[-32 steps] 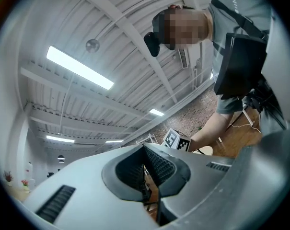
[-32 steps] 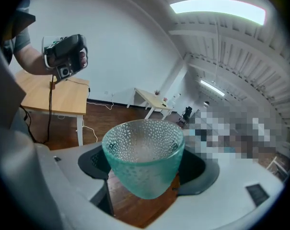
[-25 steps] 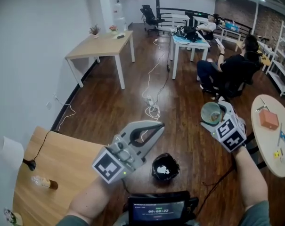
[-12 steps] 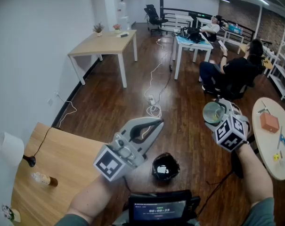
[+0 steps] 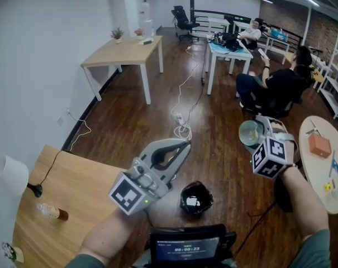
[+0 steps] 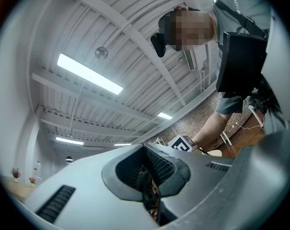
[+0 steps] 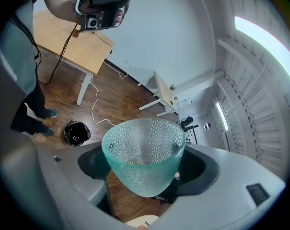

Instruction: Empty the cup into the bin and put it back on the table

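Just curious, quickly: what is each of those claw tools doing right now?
Left gripper: closed, holding nothing.
Right gripper: closed on the teal dimpled glass cup.

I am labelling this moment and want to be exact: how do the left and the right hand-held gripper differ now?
The left hand-held gripper is shut and empty; the right hand-held gripper grips a green glass cup. The left points upward at the ceiling, the right slopes down toward the floor. Both carry a marker cube.
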Available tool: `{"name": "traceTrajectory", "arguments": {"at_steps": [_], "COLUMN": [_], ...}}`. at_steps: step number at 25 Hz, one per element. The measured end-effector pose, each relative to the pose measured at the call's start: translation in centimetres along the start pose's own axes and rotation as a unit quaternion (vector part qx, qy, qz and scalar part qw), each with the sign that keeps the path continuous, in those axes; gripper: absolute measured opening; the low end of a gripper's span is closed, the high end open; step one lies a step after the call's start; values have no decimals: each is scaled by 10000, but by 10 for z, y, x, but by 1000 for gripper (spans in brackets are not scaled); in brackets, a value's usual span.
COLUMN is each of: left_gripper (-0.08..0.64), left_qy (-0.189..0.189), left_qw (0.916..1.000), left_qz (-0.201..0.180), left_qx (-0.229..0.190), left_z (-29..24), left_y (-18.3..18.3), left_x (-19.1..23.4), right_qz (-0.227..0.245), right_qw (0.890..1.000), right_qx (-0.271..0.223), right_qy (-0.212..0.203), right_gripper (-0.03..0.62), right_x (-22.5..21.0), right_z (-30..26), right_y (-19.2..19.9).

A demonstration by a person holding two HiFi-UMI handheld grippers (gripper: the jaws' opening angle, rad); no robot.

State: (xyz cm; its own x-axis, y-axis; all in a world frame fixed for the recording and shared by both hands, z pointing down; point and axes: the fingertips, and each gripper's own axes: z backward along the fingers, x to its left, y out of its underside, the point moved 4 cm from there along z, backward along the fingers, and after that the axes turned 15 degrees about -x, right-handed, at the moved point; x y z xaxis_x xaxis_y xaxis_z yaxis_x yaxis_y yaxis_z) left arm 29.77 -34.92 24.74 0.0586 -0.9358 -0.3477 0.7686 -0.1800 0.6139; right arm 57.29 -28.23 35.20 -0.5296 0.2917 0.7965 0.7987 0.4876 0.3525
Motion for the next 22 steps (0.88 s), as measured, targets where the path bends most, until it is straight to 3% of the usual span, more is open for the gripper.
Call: {"name": "traceTrajectory", "arguments": {"at_steps": [22], "left_gripper": [-8], "left_qy": [-328], "left_qw": [9995], "left_qz": [7], "left_qx": [-5], "left_z": [7], "left_y": [0], "left_x": [9], "right_qz": [1085], "right_qw": [9937], "right_qx": [231], "right_qy": [-144], "right_gripper": [393], "right_x": [-9], "right_z": [0], "right_y": [-12]}}
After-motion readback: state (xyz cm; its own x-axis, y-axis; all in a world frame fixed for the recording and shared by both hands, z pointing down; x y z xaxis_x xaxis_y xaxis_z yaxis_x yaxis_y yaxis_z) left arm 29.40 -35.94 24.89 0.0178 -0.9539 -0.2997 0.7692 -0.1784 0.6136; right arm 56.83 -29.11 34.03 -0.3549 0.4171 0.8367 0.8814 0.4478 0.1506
